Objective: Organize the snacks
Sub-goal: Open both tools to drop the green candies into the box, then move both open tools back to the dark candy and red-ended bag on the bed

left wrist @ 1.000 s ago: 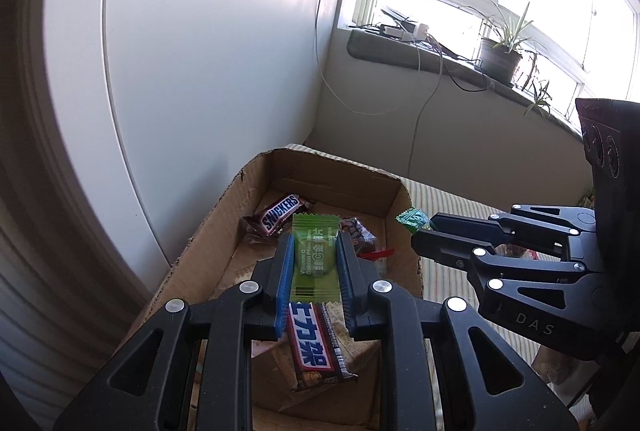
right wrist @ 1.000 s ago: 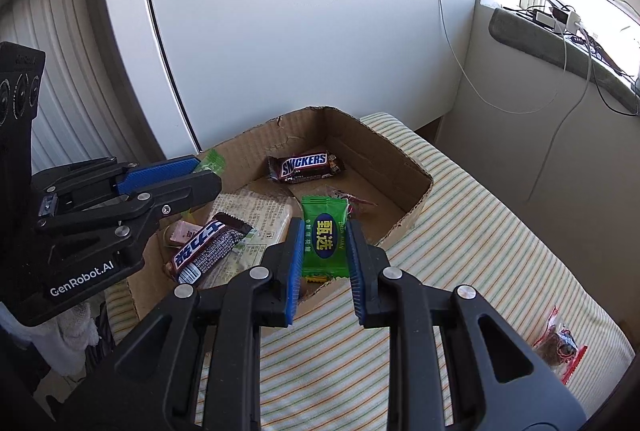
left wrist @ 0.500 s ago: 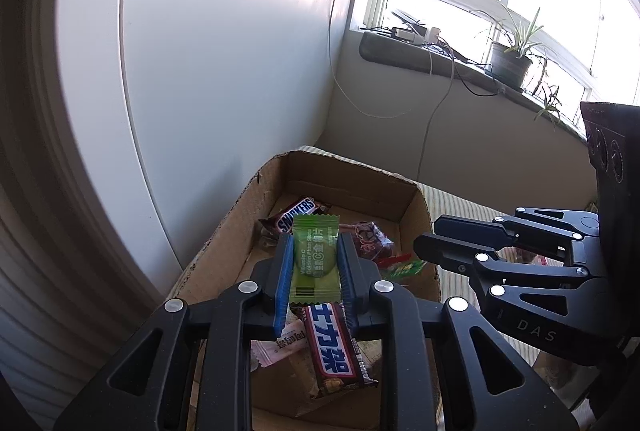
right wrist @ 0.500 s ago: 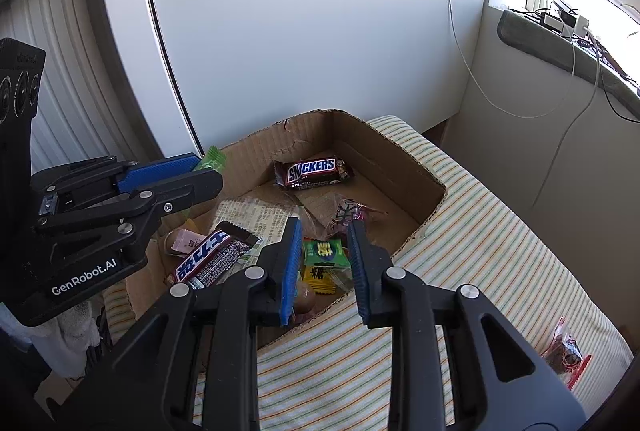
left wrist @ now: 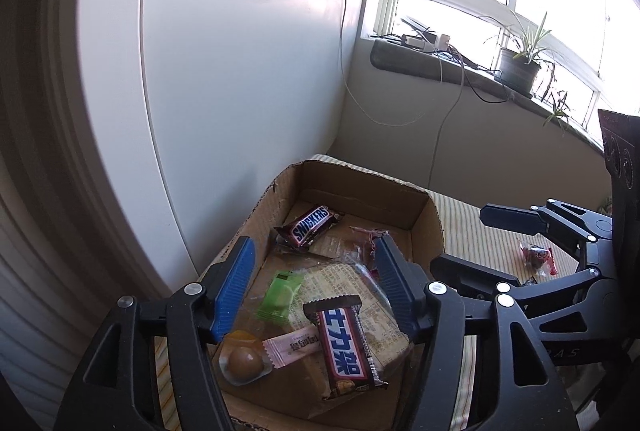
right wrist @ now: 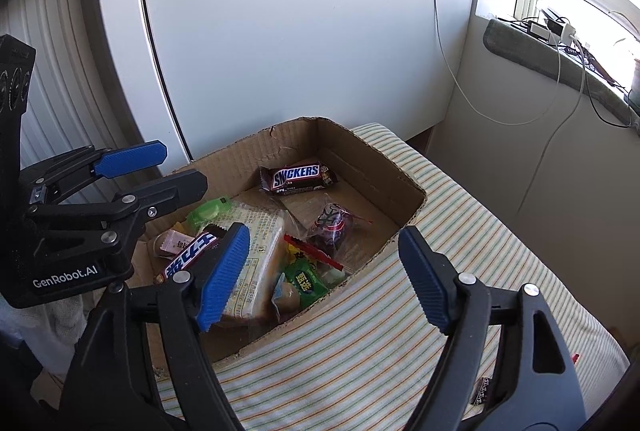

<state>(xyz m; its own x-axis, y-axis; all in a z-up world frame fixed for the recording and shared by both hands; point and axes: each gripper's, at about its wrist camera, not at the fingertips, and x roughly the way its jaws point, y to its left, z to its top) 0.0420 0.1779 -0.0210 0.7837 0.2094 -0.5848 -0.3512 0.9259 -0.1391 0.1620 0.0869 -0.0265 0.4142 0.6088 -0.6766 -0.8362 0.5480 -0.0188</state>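
Observation:
My left gripper (left wrist: 314,245) hangs over the open cardboard box (left wrist: 424,215), its jaws opening with nothing between the pads. The light green packet (left wrist: 280,295) lies loose below it, beside a brown bar with Chinese lettering (left wrist: 344,343) and a Snickers bar (left wrist: 310,227). My right gripper (right wrist: 323,231) stands over the box's near edge (right wrist: 360,147), jaws also opening and empty. A green packet with a blue label (right wrist: 306,281) lies in the box's front corner. Each gripper shows in the other's view: the left gripper (right wrist: 182,167), the right gripper (left wrist: 460,237).
The box also holds a flat printed pack (right wrist: 256,263), a pink packet (left wrist: 292,345), a clear pack with a brown ball (left wrist: 240,363) and a red-wrapped sweet (right wrist: 332,227). Another wrapped snack (left wrist: 536,257) lies on the striped cloth (right wrist: 400,331). A white panel stands close behind the box.
Both grippers have gone from nearly shut to wide open. The light green packet fell from the left gripper into the box, and the blue-label green packet dropped from the right gripper into the front corner.

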